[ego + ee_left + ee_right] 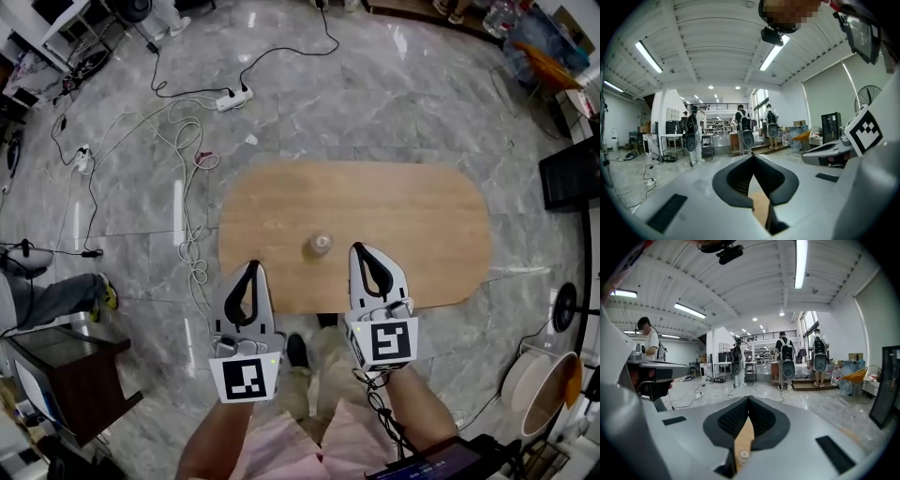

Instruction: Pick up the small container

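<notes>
1. Presently the small container (321, 245) stands upright on the wooden table (412, 216), a little left of the table's middle and somewhat nearer your side; nothing touches it
2. Your right gripper (360, 248) reaches over the near edge, its tips just beside the container on the right; the jaw tips are pressed together and nothing lies between them
3. Your left gripper (252, 266) is over the near left corner, farther from the container; its jaw tips likewise meet and it holds nothing
4. Step in hand, as judged: the approach, with the grasp not yet begun; the right gripper looks the better placed
5. To do it well, spread the jaws wider than the container before closing in, so that shut tips do not knock it over
6. Bring the gripper in low and level, with one jaw on each side of the body, then squeeze gently; the container looks light and may tip or skid on the smooth wood
7. Lift straight up only once both jaws bear on it
</notes>
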`<state>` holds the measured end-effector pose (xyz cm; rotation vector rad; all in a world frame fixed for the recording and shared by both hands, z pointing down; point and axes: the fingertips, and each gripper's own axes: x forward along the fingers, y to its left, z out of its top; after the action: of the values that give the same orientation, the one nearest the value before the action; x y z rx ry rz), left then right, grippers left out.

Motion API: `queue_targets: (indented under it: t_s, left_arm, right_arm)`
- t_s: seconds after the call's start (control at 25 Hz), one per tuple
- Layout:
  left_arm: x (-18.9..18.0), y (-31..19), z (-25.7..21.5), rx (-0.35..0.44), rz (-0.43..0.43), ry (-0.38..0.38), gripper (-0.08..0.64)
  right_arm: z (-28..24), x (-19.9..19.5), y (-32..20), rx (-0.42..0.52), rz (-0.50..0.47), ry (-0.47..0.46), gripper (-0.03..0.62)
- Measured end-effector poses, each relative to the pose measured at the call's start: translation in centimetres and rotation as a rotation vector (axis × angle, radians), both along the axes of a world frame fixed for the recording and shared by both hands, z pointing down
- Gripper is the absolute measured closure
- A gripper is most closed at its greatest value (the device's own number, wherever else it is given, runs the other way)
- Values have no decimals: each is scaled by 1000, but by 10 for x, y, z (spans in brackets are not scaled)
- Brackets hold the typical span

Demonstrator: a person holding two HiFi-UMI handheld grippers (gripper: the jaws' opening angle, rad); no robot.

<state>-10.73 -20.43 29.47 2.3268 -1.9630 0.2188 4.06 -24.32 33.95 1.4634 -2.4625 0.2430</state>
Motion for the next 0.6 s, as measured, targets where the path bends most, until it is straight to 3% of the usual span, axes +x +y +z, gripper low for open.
queue_targets:
  t_s: [0.6]
  left_arm:
    - [-3,0,113,-116,-16,-3,546]
  right_arm:
    - [131,-11,13,-79,-66,29,589]
